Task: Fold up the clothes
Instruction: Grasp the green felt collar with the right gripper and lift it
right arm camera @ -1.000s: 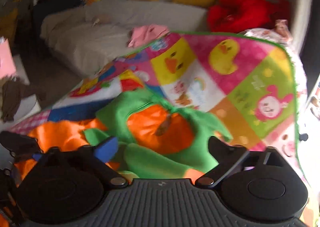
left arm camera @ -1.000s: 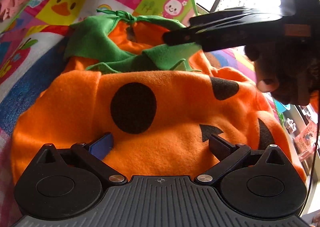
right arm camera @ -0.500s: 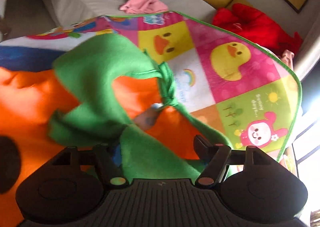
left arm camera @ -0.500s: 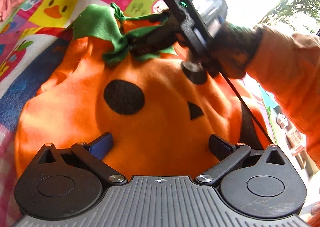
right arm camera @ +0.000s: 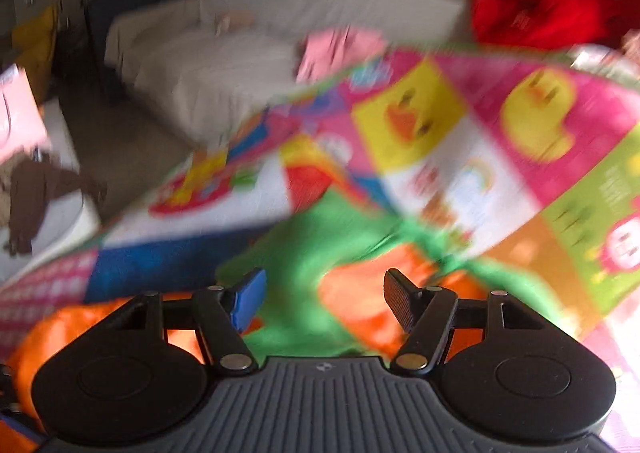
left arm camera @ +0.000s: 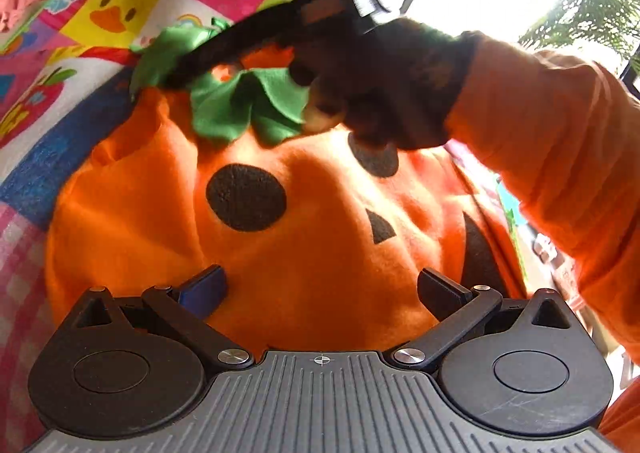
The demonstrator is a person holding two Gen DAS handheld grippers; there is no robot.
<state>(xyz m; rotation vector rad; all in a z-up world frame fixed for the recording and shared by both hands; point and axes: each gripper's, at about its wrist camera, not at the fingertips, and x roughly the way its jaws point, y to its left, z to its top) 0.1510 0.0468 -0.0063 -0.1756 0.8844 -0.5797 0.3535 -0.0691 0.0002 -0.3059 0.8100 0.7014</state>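
A: How will the pumpkin costume [left arm camera: 304, 253] handle, do you think?

B: It looks like thick fleece, so I judge it soft, light and not slippery. It will bend easily but stay a little puffy, so a fold may spring open. It lies face up on the play mat [left arm camera: 100, 17], with the green collar [left arm camera: 240, 101] at the far end.

A: Where is the best place to take hold?

B: I would pinch an orange edge or corner, not the collar. The collar is floppy and would only stretch.

A: And the grippers?

B: The left hand-held gripper [left arm camera: 320, 285] hovers low over the bottom part of the costume, its jaws wide apart, holding nothing. The right hand-held gripper [right arm camera: 322, 299] is also apart and empty; it is above the collar, but its picture is blurred.

A: Any writing to read?

B: On the costume, no label is visible. The mat has small text in a green square [right arm camera: 612, 189], too blurred to read.
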